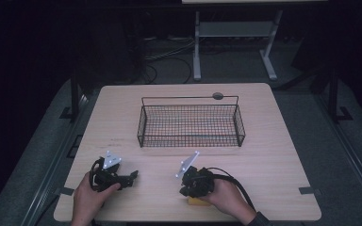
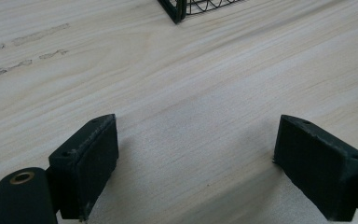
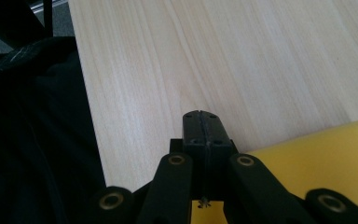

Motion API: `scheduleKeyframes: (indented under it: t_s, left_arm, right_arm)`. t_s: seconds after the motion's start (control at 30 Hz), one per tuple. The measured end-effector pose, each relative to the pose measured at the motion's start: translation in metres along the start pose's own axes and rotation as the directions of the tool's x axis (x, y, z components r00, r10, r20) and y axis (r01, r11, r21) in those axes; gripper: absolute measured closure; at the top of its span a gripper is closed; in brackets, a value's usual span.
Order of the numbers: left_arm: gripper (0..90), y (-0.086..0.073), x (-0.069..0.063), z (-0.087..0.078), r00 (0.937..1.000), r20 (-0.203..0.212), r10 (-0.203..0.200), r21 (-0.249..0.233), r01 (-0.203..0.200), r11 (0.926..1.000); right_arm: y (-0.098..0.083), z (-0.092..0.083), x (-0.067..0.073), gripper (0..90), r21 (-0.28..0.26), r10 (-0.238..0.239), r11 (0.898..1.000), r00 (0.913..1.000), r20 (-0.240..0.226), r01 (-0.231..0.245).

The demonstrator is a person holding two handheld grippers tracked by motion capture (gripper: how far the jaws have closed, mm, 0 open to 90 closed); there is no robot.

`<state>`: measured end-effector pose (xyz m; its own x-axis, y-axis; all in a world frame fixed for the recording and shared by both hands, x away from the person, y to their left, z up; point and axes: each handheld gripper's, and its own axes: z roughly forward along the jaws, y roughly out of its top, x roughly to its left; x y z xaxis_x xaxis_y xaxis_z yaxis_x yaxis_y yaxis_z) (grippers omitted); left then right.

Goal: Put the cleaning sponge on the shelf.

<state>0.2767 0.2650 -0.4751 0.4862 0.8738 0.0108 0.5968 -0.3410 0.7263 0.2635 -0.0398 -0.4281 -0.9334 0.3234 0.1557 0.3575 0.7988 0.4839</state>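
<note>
Right tool [image 3: 200, 122] first: we see its two black jaws pressed flat against each other with nothing caught between them, hovering low over the near edge of the pale wooden table [image 1: 273, 141]. Directly beneath and just beside that closed tip lies a flat yellow sponge-like block [image 3: 321, 158]; from above, a corner of the block [image 1: 195, 201] peeks out under our right hand [image 1: 226, 197]. We judge the jaws are shut because the block has not yet been taken, and they would need to part before they could straddle it. The block sits so close to the table's near edge that the approach has to come from above rather than from the side.

Across from it, the left tool [image 1: 122, 178] rests low on the table in our left hand [image 1: 87, 195], well apart from the block. Its jaws stand wide, with bare wood between the pads [image 2: 91, 158], so it holds nothing; we take it as parked out of the way.

Beyond both tools, toward the middle of the table, stands a black rectangular wire-mesh basket [image 1: 191, 125] with a thin handle bar, empty inside. Its corner [image 2: 177, 11] shows ahead of the left tool. We judge the basket is the likely place for the block.
</note>
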Motion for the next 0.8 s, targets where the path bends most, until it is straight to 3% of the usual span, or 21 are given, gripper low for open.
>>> scheduleKeyframes:
  t_s: [0.8]
  left_arm:
    - [12.8, 0.0, 0.0, 0.0, 1.0, 0.0, 0.001, 0.001, -0.001, 1.0]
  right_arm:
    - [-0.033, -0.019, -0.014, 89.7, -0.002, 0.078, 0.997, 0.9963, 0.035, -0.078]
